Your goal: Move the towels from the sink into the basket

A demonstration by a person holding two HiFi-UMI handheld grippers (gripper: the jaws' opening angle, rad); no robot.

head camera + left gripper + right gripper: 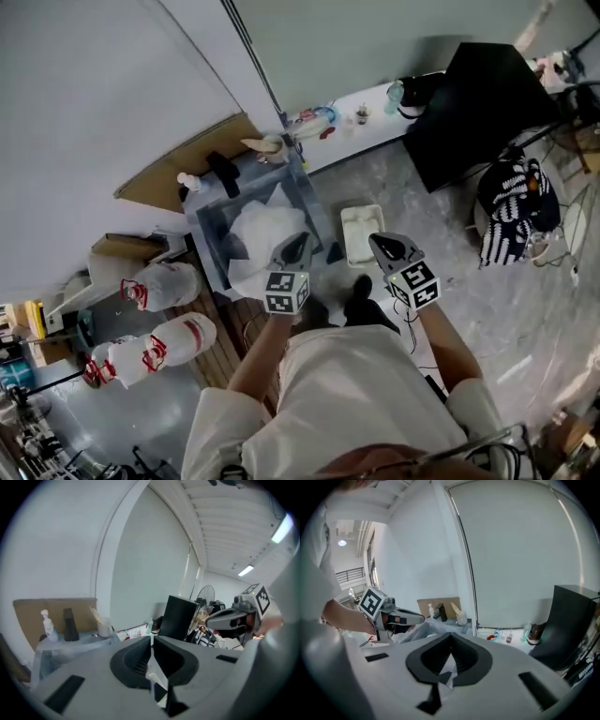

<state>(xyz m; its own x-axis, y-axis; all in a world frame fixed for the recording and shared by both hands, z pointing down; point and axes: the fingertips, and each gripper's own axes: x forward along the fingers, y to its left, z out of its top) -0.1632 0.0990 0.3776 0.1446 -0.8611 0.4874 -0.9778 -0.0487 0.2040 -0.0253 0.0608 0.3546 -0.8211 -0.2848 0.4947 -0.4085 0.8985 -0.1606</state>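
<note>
White towels (pixel 263 228) lie heaped in the blue sink (pixel 202 228) in front of me. A white basket (pixel 361 235) sits on the floor just right of the sink. My left gripper (pixel 299 242) hangs over the sink's near right corner, above the towels; its jaws meet at the tip (pixel 152 640) with nothing between them. My right gripper (pixel 379 243) hovers beside the basket's near right edge, its jaws (pixel 451 644) also closed and empty. Both grippers point level at the far wall, and each shows in the other's view.
A soap bottle (pixel 187 181), a black dispenser (pixel 223 174) and a cup (pixel 267 147) stand on the sink's far rim. A black cabinet (pixel 478 103) and a striped cloth (pixel 514 204) are at right. Two big water bottles (pixel 161 284) lie at left.
</note>
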